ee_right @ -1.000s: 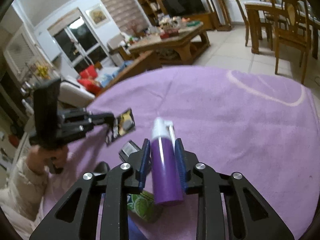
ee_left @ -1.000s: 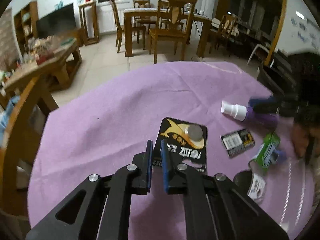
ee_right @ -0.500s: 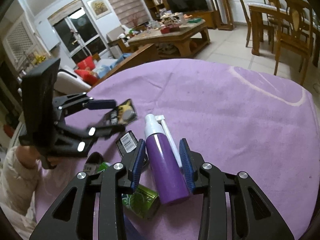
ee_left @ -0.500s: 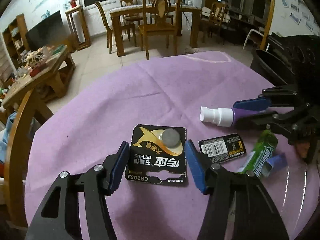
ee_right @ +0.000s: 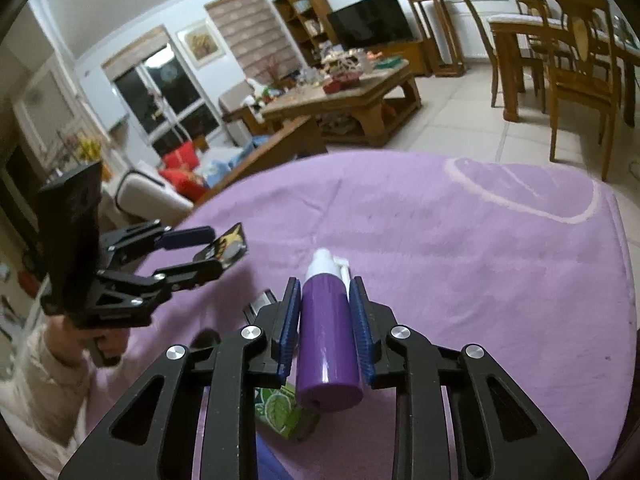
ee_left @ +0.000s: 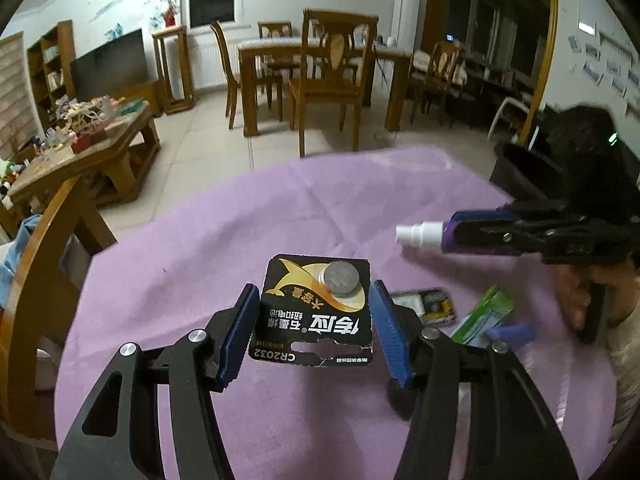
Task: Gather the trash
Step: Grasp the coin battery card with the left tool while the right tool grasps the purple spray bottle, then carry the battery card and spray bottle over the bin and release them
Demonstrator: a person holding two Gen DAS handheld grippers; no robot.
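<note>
One battery card (ee_left: 316,312), one spray bottle (ee_right: 328,344), one green box (ee_left: 484,316), one small black pack (ee_left: 426,306).

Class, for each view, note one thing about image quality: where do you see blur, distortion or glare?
Left wrist view: fisheye bends the room's edges and darkens the corners; the battery card is sharp, while the green packet is smeared. Right wrist view: the purple bottle shows a small glare streak; the hand holding the left gripper is blurred.
</note>
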